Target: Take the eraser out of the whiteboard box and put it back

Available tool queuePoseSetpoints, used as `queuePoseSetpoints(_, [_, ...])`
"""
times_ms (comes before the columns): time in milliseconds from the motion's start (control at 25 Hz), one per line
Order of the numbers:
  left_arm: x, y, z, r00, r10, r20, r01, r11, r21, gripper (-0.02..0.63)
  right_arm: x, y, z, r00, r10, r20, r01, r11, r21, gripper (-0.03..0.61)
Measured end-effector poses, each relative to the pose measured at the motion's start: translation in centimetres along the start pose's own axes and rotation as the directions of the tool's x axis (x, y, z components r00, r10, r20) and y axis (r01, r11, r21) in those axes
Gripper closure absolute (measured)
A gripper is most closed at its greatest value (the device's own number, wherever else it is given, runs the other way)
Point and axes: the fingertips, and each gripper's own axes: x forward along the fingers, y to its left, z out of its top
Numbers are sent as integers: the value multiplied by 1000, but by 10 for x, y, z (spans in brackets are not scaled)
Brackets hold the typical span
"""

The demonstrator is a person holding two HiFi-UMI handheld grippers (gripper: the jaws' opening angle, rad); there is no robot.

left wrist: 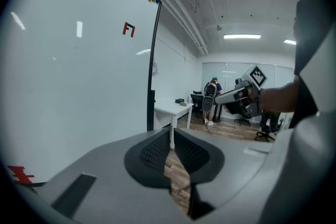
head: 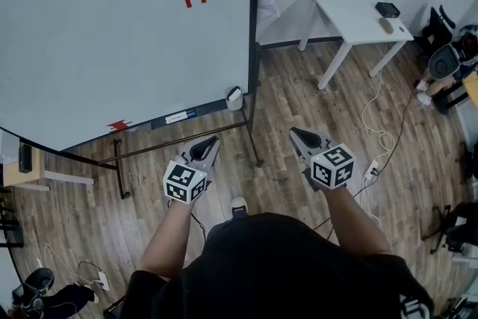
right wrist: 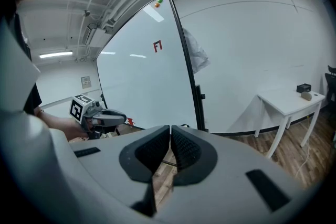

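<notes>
A white counter (head: 351,19) stands on the wooden floor (head: 299,108), with a small black box (head: 387,9) near one corner. A white cable (head: 364,110) trails beside it.

Held out ahead side by side and tipped slightly down, the left tongs (head: 214,140) and the right tongs (head: 294,133) each have jaws pressed together, empty.

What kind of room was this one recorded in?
Probably an office or lab workroom: a large standing whiteboard, a white table against the wall, and strip lights on the ceiling.
</notes>
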Motion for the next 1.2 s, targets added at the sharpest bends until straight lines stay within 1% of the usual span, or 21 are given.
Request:
queuePoseSetpoints(600, [8,52,-1,999,-38,-11,38,999,1,578,49,5,11,999,-25,-27,25,1000,4,575])
queuePoseSetpoints(920, [11,78,4,997,-69,-27,70,997,31,578,75,12,25,999,-32,-12,32,999,2,575])
queuePoseSetpoints(1200, [12,93,6,997,-76,-29,78,996,42,578,87,17,29,999,-38,-4,38,999,2,575])
